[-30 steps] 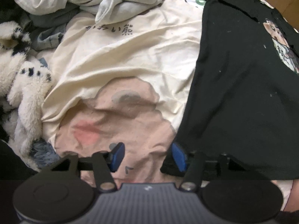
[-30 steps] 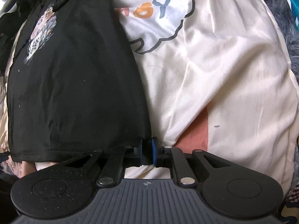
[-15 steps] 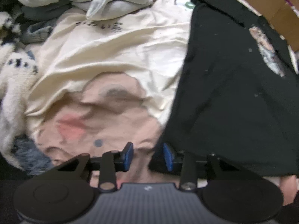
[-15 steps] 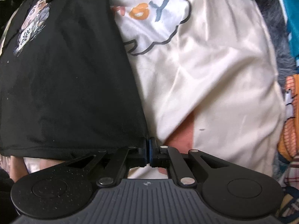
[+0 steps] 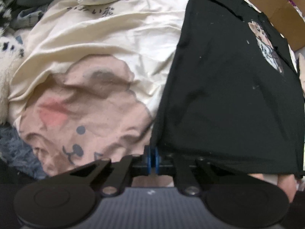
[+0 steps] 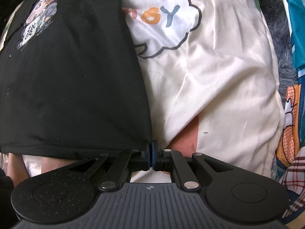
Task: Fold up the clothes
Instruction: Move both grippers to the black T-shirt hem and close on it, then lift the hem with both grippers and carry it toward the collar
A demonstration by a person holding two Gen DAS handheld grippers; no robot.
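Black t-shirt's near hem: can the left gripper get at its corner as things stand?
Probably yes: the left gripper sits shut right at the black t-shirt's near corner on the cream bedding, nothing in between. Whether fabric is pinched is unclear.

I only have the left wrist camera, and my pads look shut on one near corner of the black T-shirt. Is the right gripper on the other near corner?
Observer: Yes. The right gripper is shut on the black T-shirt at the hem of its other near corner.
Operator: What lies beside that edge of the shirt?
Observer: Cream fabric with a cloud-shaped speech bubble print; the shirt's edge covers part of the bubble.
Operator: And past the cream fabric?
Observer: A grey furry blanket, then teal cartoon-print fabric.
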